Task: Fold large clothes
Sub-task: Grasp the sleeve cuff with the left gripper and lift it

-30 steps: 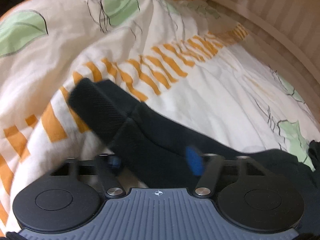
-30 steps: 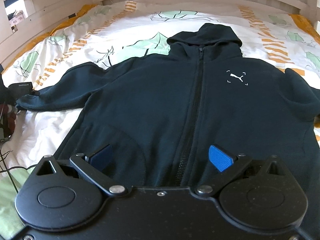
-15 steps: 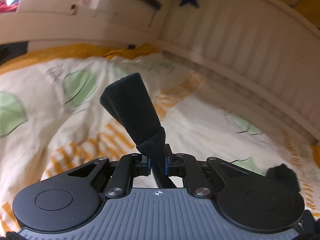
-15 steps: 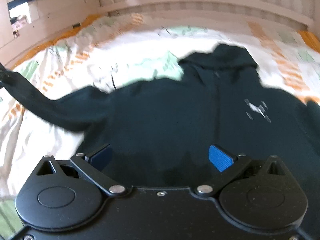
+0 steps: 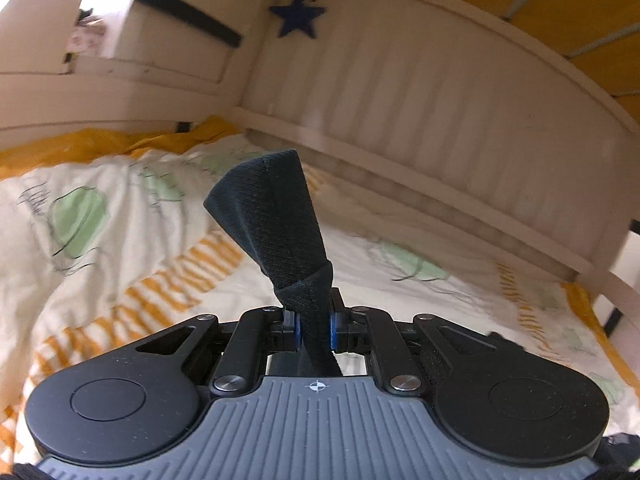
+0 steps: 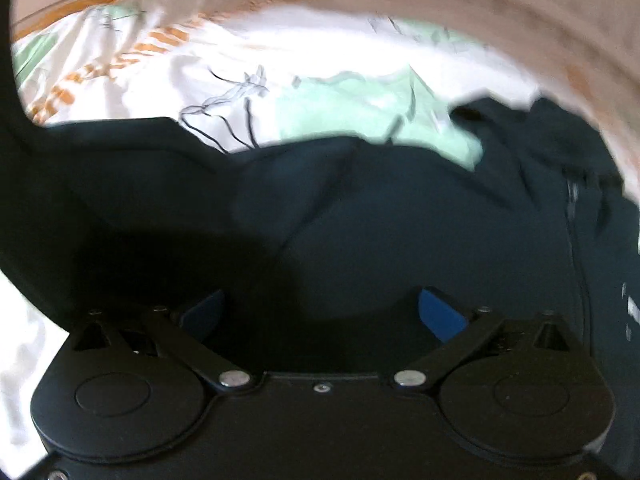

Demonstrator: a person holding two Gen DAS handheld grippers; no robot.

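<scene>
The left gripper (image 5: 313, 330) was clamped tight on the ribbed cuff (image 5: 272, 216) of the dark hoodie's sleeve, which stuck up off the bed. The right gripper (image 6: 322, 314) had its blue pads (image 6: 442, 314) spread wide, nothing between them, just above the hoodie (image 6: 360, 216), soft smooth fabric lying flat on the leaf-print duvet (image 6: 224, 72). Farther back were a pale slatted bed wall (image 5: 420, 92) and a blue star (image 5: 298, 16).
</scene>
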